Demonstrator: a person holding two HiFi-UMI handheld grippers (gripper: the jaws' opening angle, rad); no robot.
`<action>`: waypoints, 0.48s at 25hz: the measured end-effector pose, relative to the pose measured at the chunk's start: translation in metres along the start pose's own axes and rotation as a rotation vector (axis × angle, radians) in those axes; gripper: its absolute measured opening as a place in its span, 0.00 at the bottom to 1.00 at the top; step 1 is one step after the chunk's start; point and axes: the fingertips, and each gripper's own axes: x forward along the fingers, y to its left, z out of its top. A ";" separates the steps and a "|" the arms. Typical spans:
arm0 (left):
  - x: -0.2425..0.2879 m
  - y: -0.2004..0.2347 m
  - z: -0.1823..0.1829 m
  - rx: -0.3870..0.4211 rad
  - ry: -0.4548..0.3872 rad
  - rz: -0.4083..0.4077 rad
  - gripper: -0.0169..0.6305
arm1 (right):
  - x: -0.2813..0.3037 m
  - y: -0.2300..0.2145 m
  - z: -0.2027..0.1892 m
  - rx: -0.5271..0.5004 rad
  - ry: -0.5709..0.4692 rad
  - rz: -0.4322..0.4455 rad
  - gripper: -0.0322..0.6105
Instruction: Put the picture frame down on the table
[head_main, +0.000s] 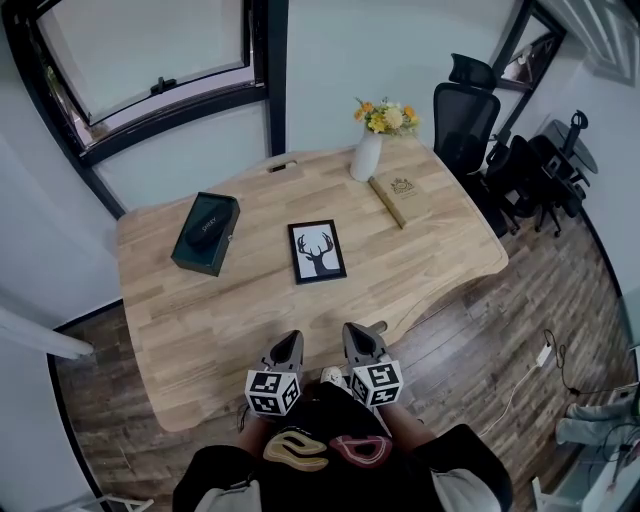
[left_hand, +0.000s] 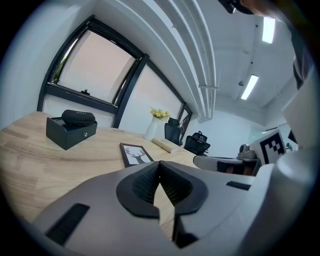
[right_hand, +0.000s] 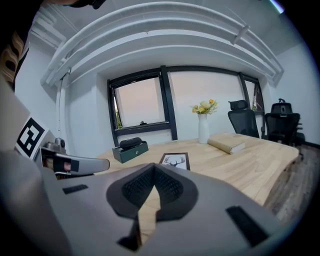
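picture frame (head_main: 317, 251), black-edged deer print, lies flat; left gripper (head_main: 291, 338) and right gripper (head_main: 353, 331) closed, empty.

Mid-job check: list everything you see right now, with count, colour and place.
table: 1, light wood, centre of the room
frame: 1, black with a deer print, lying flat mid-table
box: 1, dark, left part of the table
case: 1, black, on top of the box
vase: 1, white, holds yellow flowers, far edge of the table
book: 1, tan, just right of the vase
chairs: at least 2, black, beyond the table's right end
window: 1, black-framed, far wall
left gripper: grey, near table edge, jaws together, empty
right gripper: grey, beside it, jaws together, empty
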 end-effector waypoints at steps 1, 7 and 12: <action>0.001 0.000 0.000 0.001 0.001 0.001 0.05 | 0.001 0.000 0.000 0.005 0.001 0.000 0.06; 0.006 -0.001 -0.001 0.025 0.004 0.004 0.05 | 0.006 0.002 -0.002 -0.006 0.017 0.014 0.06; 0.011 -0.002 0.001 0.055 0.001 0.008 0.05 | 0.007 -0.002 -0.001 -0.011 0.019 0.011 0.06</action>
